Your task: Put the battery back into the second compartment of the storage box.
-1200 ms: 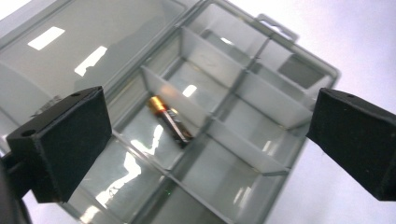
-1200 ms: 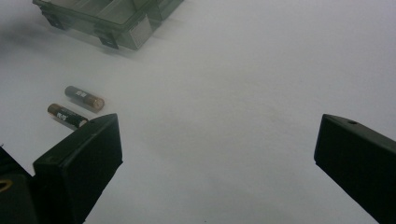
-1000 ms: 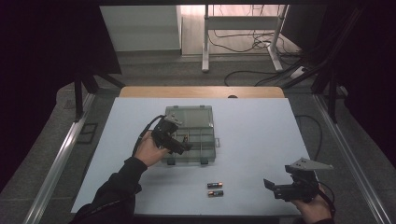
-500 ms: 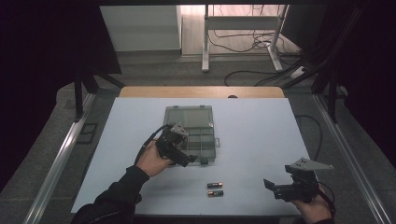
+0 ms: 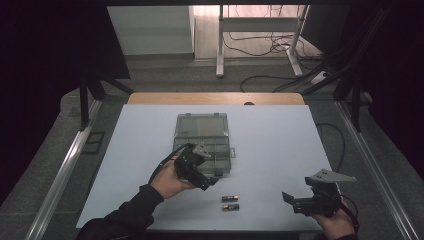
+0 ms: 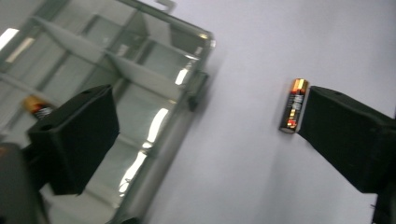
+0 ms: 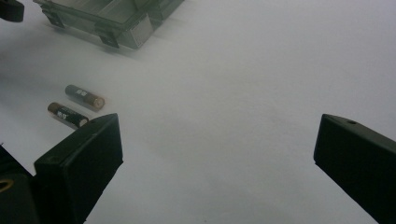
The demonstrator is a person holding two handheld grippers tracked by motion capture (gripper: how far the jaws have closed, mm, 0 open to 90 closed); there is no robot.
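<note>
left hand-held gripper (image 5: 212,179) drawn back off the compartment box (image 5: 202,141), nearer the two batteries (image 5: 230,202)

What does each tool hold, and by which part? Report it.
Nothing. The left tool is open above the table by the organizer box; the right tool is open over bare table, with both batteries lying loose.

fingers (image 6: 74,140) apart | battery (image 6: 293,105) beside organizer box (image 6: 140,93) | slightly blurred

We note a clear, glossy plastic compartment box (image 5: 202,142) catching glare, on a smooth matt white table (image 5: 280,150) with a bare wood strip (image 5: 215,98) at its far edge. Two small cylindrical batteries (image 5: 230,202) have shiny metallic wrappers. Gripper fingers (image 7: 79,163) are matt black plastic.
</note>
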